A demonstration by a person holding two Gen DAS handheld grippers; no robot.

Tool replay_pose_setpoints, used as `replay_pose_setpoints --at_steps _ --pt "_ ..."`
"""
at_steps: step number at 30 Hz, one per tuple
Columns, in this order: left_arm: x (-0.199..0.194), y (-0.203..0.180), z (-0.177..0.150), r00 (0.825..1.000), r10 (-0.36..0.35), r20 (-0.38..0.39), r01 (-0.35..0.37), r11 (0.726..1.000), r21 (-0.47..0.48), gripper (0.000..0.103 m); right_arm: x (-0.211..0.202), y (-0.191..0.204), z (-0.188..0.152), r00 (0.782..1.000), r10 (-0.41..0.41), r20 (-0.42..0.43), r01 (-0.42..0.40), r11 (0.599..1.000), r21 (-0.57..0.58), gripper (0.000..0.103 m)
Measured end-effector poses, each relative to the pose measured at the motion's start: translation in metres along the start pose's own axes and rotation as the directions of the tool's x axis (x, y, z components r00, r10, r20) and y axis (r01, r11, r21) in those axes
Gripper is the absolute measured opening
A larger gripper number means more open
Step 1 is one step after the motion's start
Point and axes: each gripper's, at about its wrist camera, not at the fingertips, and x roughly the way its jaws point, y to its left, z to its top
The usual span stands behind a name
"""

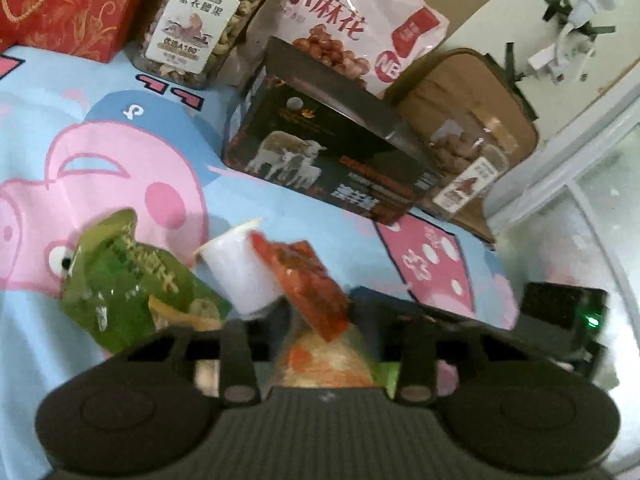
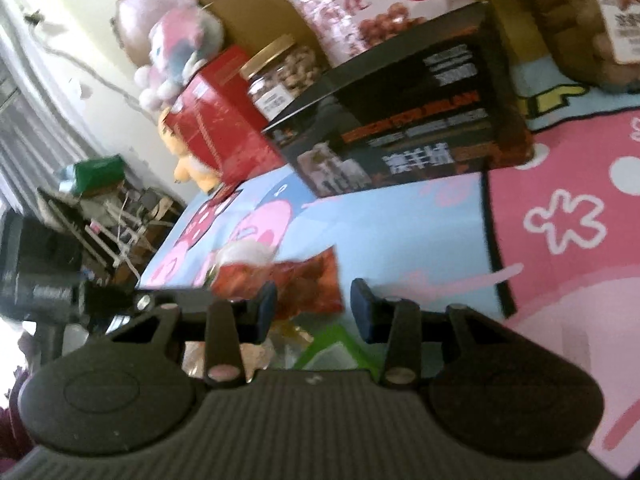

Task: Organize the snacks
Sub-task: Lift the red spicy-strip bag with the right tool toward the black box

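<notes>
- The left gripper [image 1: 320,320] has its jaws narrow and seemingly pinched on the lower end of the red packet [image 1: 308,280]. The pads are hidden behind the packet, so how much of it they hold is unclear. A grip on the edge alone could let the packet slide out.
- The red packet leans against the white cup [image 1: 240,268], which lies tipped on its side. Lifting or swinging the packet may roll the cup toward the table's [image 1: 40,340] near edge.
- The right gripper [image 2: 314,304] has its jaws partly open and holds nothing. They sit just beside the same red packet, so the two grippers could collide or tug it against each other.
- A clear packet [image 1: 324,356] with orange and white contents lies under the left jaws and could be caught along with the red one.
- The green packet [image 1: 128,284] lies just beside the cup and could be shoved by it.
- Both views are blurred, so contact is hard to judge.
- Loose snacks by the near edge: one red packet, one white cup, one green packet, one clear packet.
- Along the far edge: two nut jars [image 1: 192,28] [image 1: 468,160], one pink bag [image 1: 344,20], one black box [image 1: 328,148], one red gift box [image 1: 68,4].
</notes>
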Motion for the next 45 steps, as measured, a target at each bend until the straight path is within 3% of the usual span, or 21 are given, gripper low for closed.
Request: replay_pose_setpoints --at_steps 3,9,10,13,14,18,20,24,29,33,36,38,40,45 --pt "0.004 -0.001 0.003 1.0 0.01 0.008 -0.011 1.0 0.018 0.017 0.0 0.0 0.0 1.0 0.002 0.001 -0.002 1.0 -0.005 0.044" --pt "-0.005 -0.022 -0.004 0.996 0.043 0.084 -0.058 0.979 0.194 0.012 -0.001 -0.004 0.0 1.0 0.03 0.01 -0.03 0.999 0.017 0.046" --pt "-0.008 -0.026 -0.006 0.994 0.031 0.1 -0.054 0.972 0.229 0.012 -0.001 -0.003 0.0 0.999 0.032 0.015 -0.032 0.999 0.011 0.048" --pt "-0.015 -0.036 -0.011 0.991 0.009 0.132 -0.049 0.952 0.301 0.012 -0.005 -0.002 0.0 0.999 0.028 0.044 -0.029 1.0 0.002 0.068" --pt "-0.017 -0.037 -0.012 0.991 -0.006 0.134 -0.036 0.95 0.311 0.012 -0.006 -0.001 0.0 0.998 0.029 0.052 -0.029 1.0 0.001 0.068" --pt "-0.028 -0.038 -0.008 0.988 -0.066 0.142 0.022 0.955 0.295 0.01 -0.008 0.002 -0.001 0.996 0.065 0.058 -0.063 0.998 -0.032 0.07" --pt "-0.034 -0.037 -0.004 0.984 -0.097 0.146 0.053 0.959 0.278 0.01 -0.009 0.006 -0.002 0.995 0.077 0.069 -0.074 0.996 -0.058 0.081" --pt "-0.035 -0.036 -0.002 0.985 -0.096 0.142 0.055 0.962 0.268 0.01 -0.01 0.01 -0.002 0.991 0.107 0.076 -0.1 0.991 -0.094 0.081" --pt "-0.021 -0.035 -0.003 0.992 -0.06 0.112 0.029 0.964 0.264 0.011 -0.003 0.016 -0.003 0.996 0.075 0.05 -0.068 0.989 -0.132 0.081" --pt "-0.017 -0.035 0.0 0.992 -0.048 0.115 0.017 0.967 0.256 0.017 -0.001 0.018 -0.004 0.997 0.054 0.047 -0.046 0.987 -0.151 0.081" --pt "-0.015 -0.034 0.004 0.994 -0.027 0.108 0.001 0.973 0.229 0.046 -0.001 0.017 -0.004 0.997 0.052 0.05 -0.044 0.988 -0.146 0.081" --pt "-0.017 -0.034 0.005 0.994 -0.03 0.105 0.006 0.976 0.22 0.046 -0.001 0.017 -0.005 0.997 0.049 0.052 -0.04 0.988 -0.152 0.081" --pt "-0.018 -0.032 0.006 0.995 -0.029 0.094 0.01 0.981 0.196 0.058 -0.002 0.02 -0.006 0.997 0.049 0.057 -0.038 0.984 -0.172 0.081" --pt "-0.012 -0.026 0.008 0.997 -0.017 0.073 0.005 0.987 0.159 0.055 0.002 0.03 -0.007 0.997 0.06 0.054 -0.046 0.971 -0.233 0.081"
